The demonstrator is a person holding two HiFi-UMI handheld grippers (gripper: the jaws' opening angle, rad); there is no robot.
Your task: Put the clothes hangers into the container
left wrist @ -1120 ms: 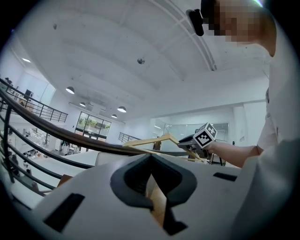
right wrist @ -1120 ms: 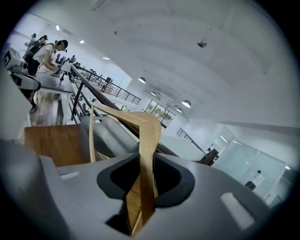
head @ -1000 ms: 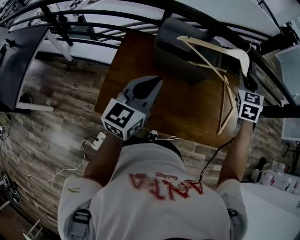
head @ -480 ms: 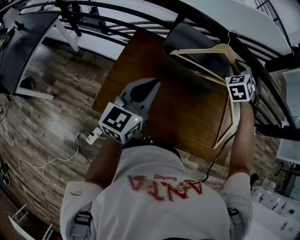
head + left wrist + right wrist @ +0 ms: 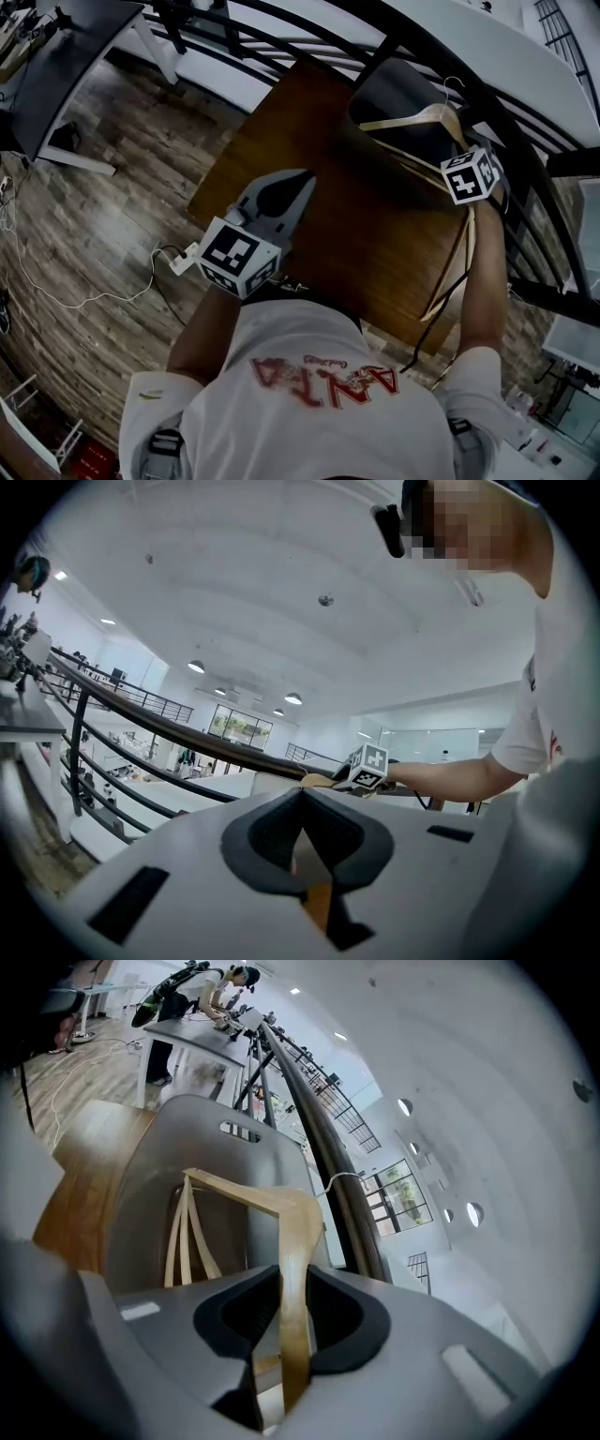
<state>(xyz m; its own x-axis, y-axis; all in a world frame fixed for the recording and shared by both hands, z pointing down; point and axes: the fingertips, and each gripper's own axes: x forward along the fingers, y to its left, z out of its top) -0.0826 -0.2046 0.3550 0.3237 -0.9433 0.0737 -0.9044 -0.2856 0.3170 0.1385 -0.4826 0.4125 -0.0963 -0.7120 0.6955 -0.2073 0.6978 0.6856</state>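
My right gripper [image 5: 292,1283] is shut on one arm of a pale wooden clothes hanger [image 5: 281,1208]. In the head view that hanger [image 5: 412,120] hangs over the mouth of the grey container [image 5: 384,89] at the table's far end, and the right gripper [image 5: 461,159] is just behind its marker cube. Thin wooden bars [image 5: 183,1237] show inside the container [image 5: 150,1176]. A second hanger [image 5: 461,258] lies along the table's right edge. My left gripper [image 5: 306,178] is shut on nothing, above the table's near left part. In its own view the left gripper [image 5: 302,794] points upward.
The brown wooden table [image 5: 300,141] stands on a wood-plank floor. Black railings [image 5: 525,141] curve close behind the container. A white power strip with a cable [image 5: 183,258] lies on the floor left of the person. A dark desk [image 5: 66,56] fills the far left.
The right gripper has carried the hanger up and to the left, from the table's right edge to over the container. The left gripper has hardly moved.
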